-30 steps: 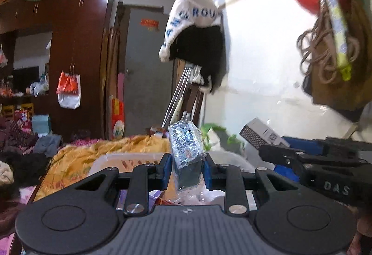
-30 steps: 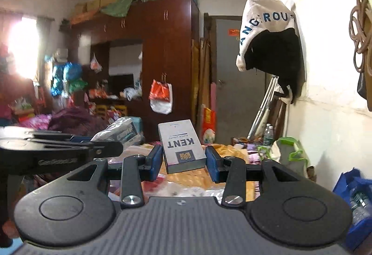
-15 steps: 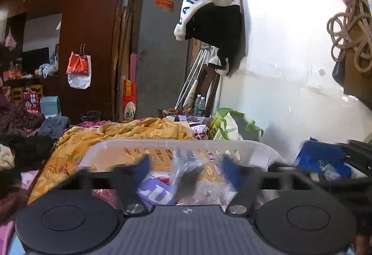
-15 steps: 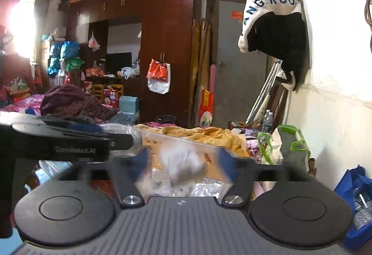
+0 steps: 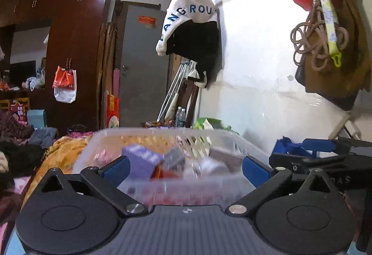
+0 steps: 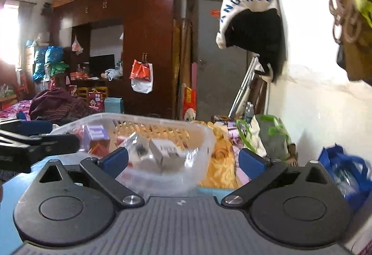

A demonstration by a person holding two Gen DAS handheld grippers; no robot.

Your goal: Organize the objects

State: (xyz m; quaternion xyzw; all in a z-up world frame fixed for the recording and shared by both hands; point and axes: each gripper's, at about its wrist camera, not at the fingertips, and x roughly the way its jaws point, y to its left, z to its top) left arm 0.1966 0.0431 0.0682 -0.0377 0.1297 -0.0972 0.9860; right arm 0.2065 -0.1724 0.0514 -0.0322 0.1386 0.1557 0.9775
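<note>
A clear plastic basket (image 5: 162,131) sits right ahead and holds several small packs. In it a purple box (image 5: 139,159) lies beside a grey wrapped pack (image 5: 174,158). My left gripper (image 5: 186,169) hangs just over the near rim, its jaws opening wide, with nothing pressed between them. In the right wrist view the basket (image 6: 139,116) shows a white box (image 6: 165,150) and a shiny wrapped pack (image 6: 138,145) lying loose inside. My right gripper (image 6: 183,159) is at the basket's near right side, its jaws opening too, with nothing gripped.
A yellow blanket (image 6: 220,162) lies beyond the basket. A blue bag (image 6: 344,169) and a green-handled bag (image 6: 267,134) stand along the white wall at right. Piled clothes (image 6: 55,104) and a dark wardrobe (image 6: 148,45) fill the left and back.
The left gripper let go of the wrapped pack and the right let go of the white box. Both items now lie in the basket. Both grippers sank toward the rim.
</note>
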